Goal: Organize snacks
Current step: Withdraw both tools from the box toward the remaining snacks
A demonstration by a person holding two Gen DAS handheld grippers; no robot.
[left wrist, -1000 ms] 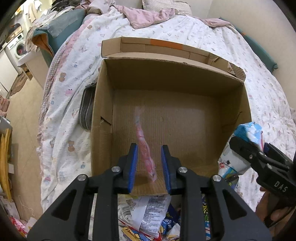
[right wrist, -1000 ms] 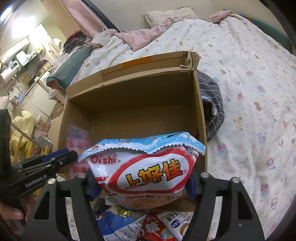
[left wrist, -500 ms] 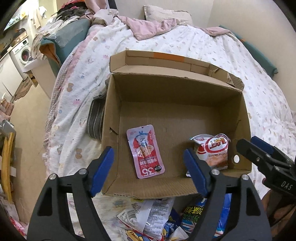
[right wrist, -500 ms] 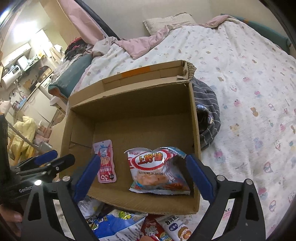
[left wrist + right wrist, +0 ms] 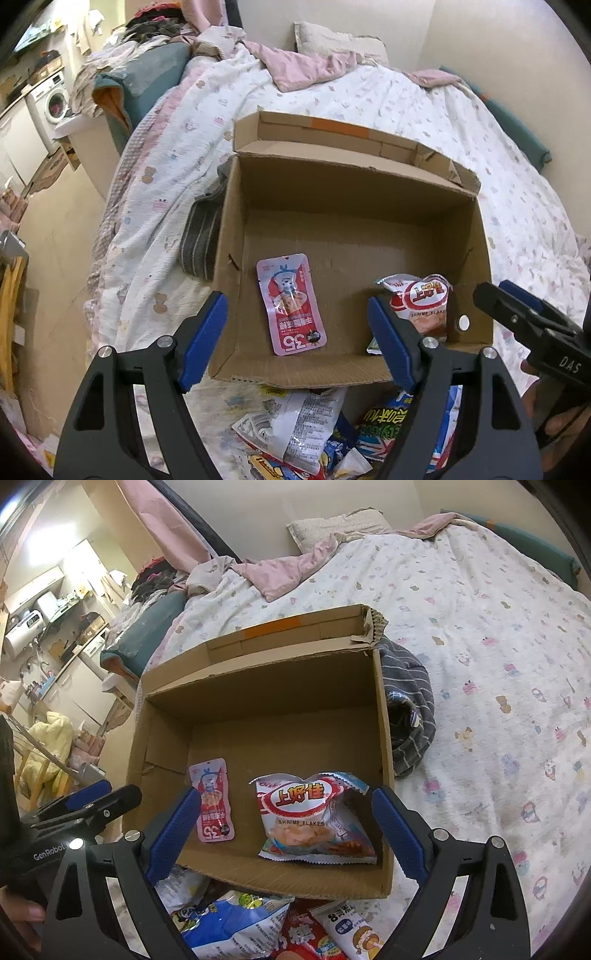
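Both grippers, left gripper (image 5: 295,332) and right gripper (image 5: 286,829), are hanging wide-fingered, having just dropped their loads: pink pouch (image 5: 291,304) and shrimp flakes bag (image 5: 314,819) now lying in the cardboard box (image 5: 258,686). Loose snacks (image 5: 258,926) nearest are waiting.

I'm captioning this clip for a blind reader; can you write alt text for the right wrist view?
An open cardboard box on a bed holds a pink sachet and a shrimp flakes bag, lying apart. The right tool is open and empty in front; more snack packets lie below it.
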